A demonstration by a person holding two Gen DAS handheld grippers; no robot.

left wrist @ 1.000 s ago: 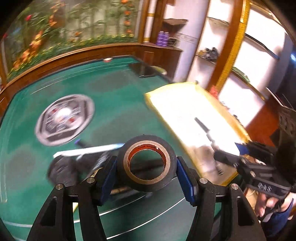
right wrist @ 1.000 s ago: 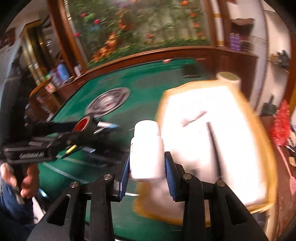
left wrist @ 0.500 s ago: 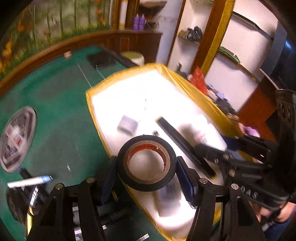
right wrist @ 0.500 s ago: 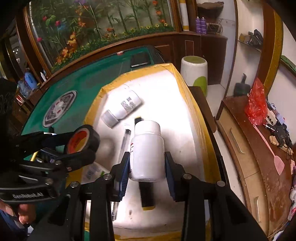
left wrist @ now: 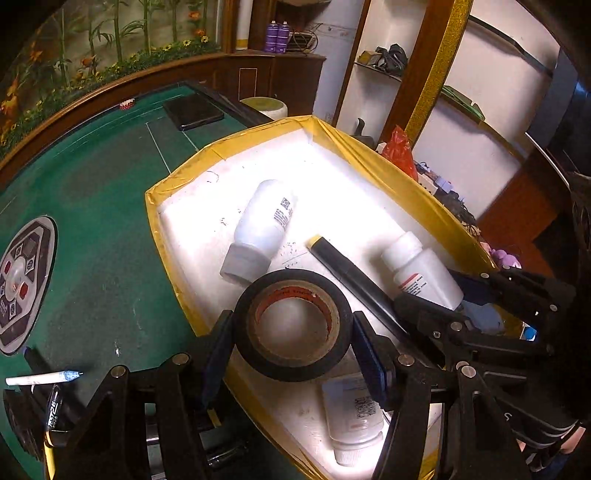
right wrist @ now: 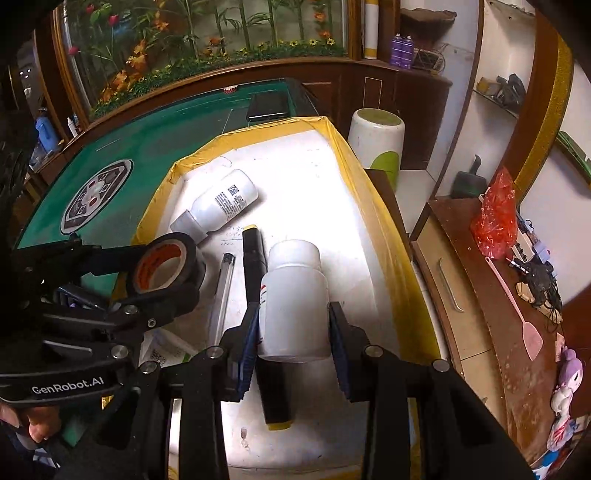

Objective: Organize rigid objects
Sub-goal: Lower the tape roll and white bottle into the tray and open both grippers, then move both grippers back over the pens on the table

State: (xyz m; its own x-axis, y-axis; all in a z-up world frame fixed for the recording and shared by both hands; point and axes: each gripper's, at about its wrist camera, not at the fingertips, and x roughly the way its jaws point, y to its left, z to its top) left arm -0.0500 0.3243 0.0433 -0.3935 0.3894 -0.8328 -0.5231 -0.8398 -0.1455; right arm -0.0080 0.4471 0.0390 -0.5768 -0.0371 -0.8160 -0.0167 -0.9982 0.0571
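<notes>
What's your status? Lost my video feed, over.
Left tool shut on tape roll; right tool shut on white bottle. Both over yellow-edged tray. Bottle, black marker lying below.

Home game room, green mahjong table [left wrist: 110, 229], wooden shelves [right wrist: 496, 99], floral mural [right wrist: 207, 33]
</notes>
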